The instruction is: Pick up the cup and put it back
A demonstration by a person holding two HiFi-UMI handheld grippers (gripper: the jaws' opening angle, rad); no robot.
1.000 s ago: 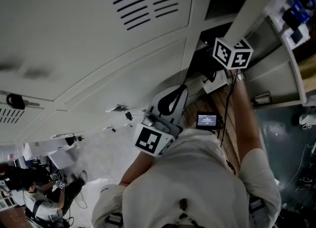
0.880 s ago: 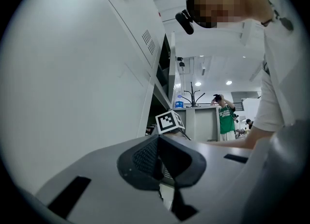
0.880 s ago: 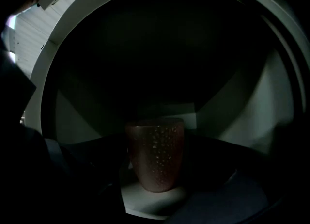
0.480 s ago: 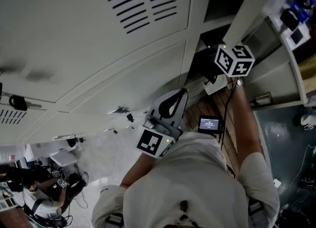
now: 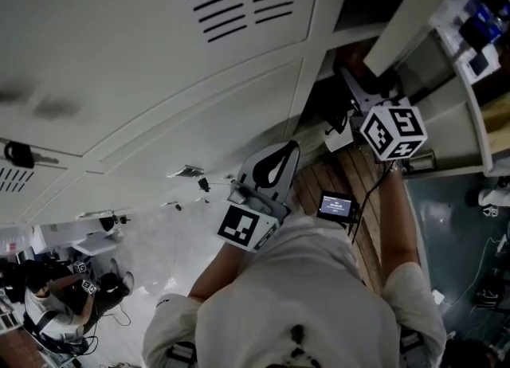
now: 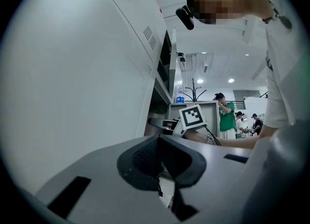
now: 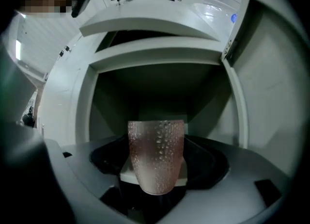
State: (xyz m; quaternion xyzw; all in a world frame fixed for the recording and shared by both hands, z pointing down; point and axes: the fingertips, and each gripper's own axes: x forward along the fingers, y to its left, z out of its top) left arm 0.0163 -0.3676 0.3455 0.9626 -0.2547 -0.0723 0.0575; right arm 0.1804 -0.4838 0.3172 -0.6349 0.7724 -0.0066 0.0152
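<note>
A tall pale metal cabinet [image 5: 143,80] with rows of vent slots fills most of the head view, its closed doors running across to an open compartment [image 7: 160,85] that is dark inside and framed by pale edges. At the right of the head view stand pale shelves [image 5: 446,111] with some blue and dark items on them, too small to tell apart. The person in a pale shirt [image 5: 295,303] stands close to the cabinet, the right arm [image 5: 398,207] stretched towards the open compartment and the left forearm bent near the body. The right gripper [image 7: 157,169] is raised in front of the opening and is clamped on the cup [image 7: 156,150], one jaw on each side of it. The cup is a pinkish, translucent tumbler with a bumpy surface; it stands upright, wider at the top than at the base, and is held in the air at the mouth of the compartment, the dark interior behind it. The left gripper [image 6: 162,167] is held low beside the cabinet door, away from the cup, its dark pads drawn together with nothing between them. A small lit screen [image 5: 336,205] shows between the two arms. In the left gripper view a person in a green shirt [image 6: 224,116] stands far off in the room.
</note>
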